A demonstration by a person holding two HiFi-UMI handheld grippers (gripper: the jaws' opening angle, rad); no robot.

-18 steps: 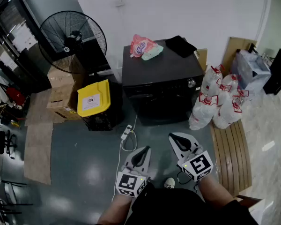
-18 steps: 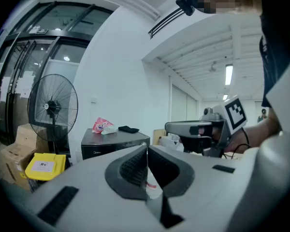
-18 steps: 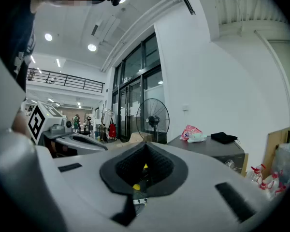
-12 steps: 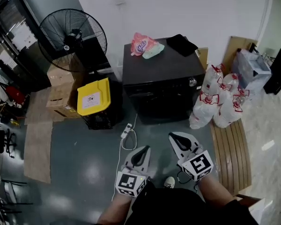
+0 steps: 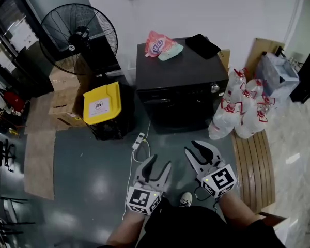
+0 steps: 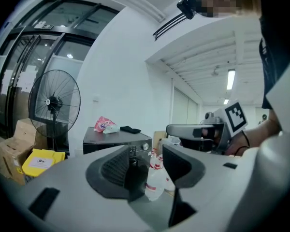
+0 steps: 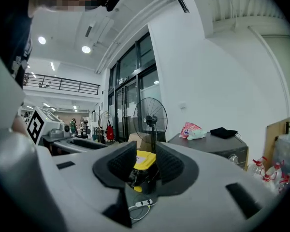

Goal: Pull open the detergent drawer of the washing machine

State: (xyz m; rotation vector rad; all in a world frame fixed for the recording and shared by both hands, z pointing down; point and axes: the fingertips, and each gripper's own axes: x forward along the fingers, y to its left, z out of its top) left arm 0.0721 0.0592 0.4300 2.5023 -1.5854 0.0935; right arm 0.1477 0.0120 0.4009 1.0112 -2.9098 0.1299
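Note:
The black washing machine (image 5: 178, 81) stands against the white wall, well ahead of both grippers. Its dark front panel carries a silver knob (image 5: 213, 88); I cannot make out the drawer's outline. The machine (image 6: 113, 141) shows past the left jaws and again (image 7: 217, 146) at the right of the right gripper view. My left gripper (image 5: 159, 161) (image 6: 149, 156) is held over the floor, open and empty. My right gripper (image 5: 199, 148) (image 7: 145, 161) hovers beside it, its jaws narrowly apart with nothing between them.
On the machine lie a pink packet (image 5: 157, 45) and a black cloth (image 5: 202, 45). A yellow-lidded bin (image 5: 102, 105), cardboard boxes (image 5: 64, 99) and a standing fan (image 5: 77, 32) are to its left. White bags (image 5: 243, 115) crowd its right. A power strip (image 5: 139, 141) lies on the floor.
The left gripper's jaws have spread apart. The view has shifted slightly, and both grippers stay low in front of the person.

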